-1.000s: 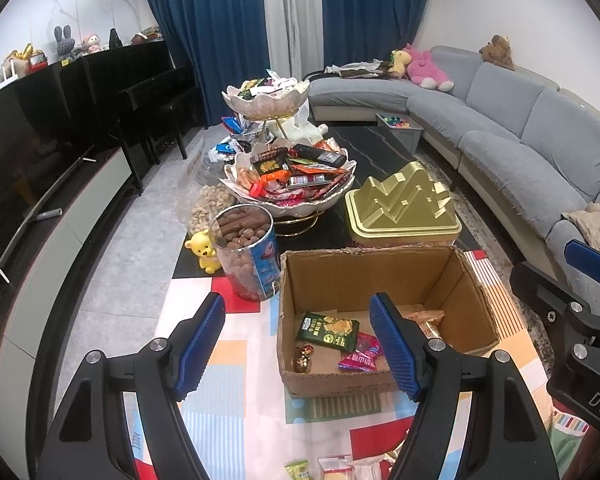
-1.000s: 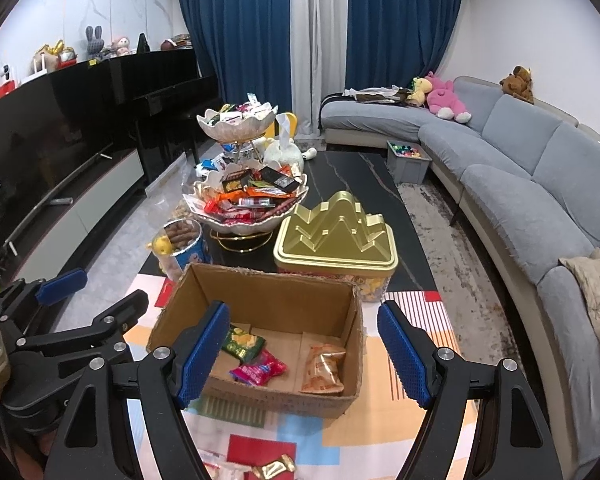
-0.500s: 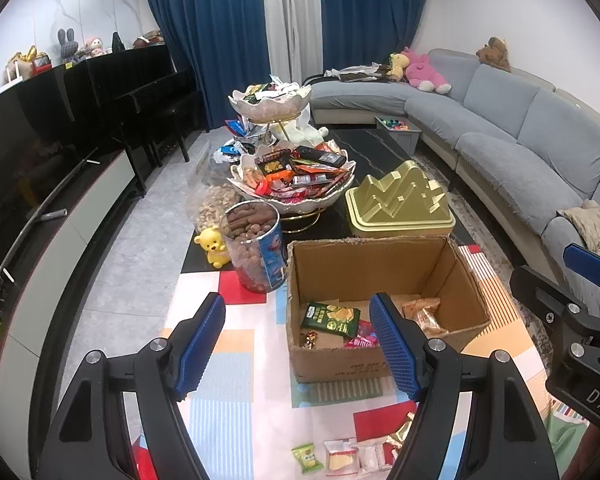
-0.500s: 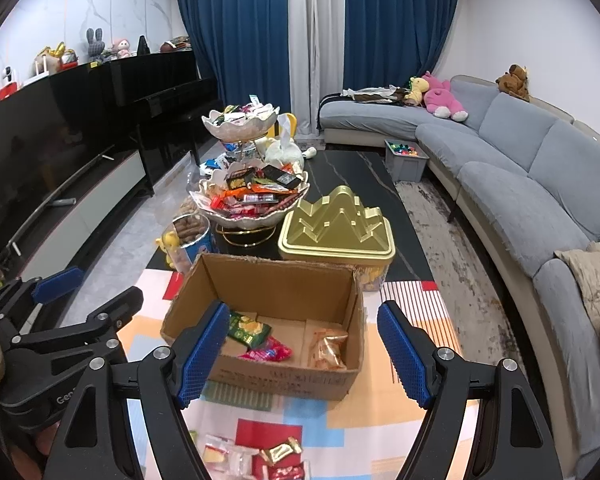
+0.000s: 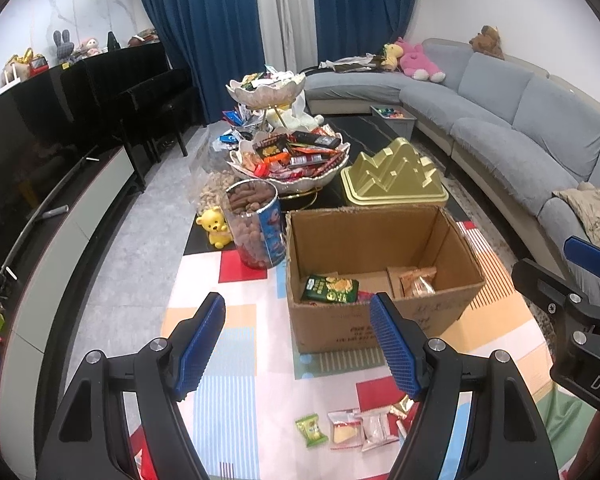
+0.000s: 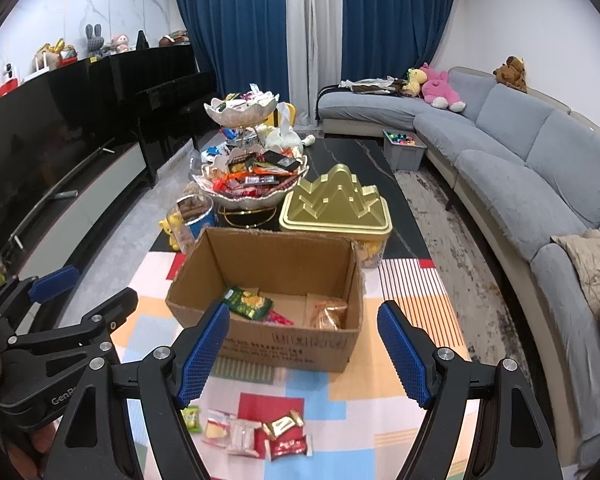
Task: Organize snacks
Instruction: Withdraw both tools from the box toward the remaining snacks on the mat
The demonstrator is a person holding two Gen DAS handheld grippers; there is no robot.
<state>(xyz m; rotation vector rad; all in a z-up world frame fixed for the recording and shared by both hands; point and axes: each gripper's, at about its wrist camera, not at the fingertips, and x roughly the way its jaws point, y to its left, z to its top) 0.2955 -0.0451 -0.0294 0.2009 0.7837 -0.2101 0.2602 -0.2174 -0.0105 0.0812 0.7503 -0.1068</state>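
Note:
An open cardboard box sits on a colourful patterned cloth. Inside lie a green snack packet, a pink wrapper and an orange packet. Several small loose snack packets lie on the cloth in front of the box. My left gripper hovers open and empty above the cloth, just left of the box front. My right gripper hangs open and empty over the box's near wall. Each gripper shows at the edge of the other's view.
Behind the box stand a gold ridged tin, a tiered bowl stand heaped with snacks, a clear jar of brown snacks and a yellow bear figure. A grey sofa runs along the right, a black cabinet along the left.
Both grippers have drawn back toward the near side of the table. The box now sits farther off, and the loose packets on the cloth have come into view.

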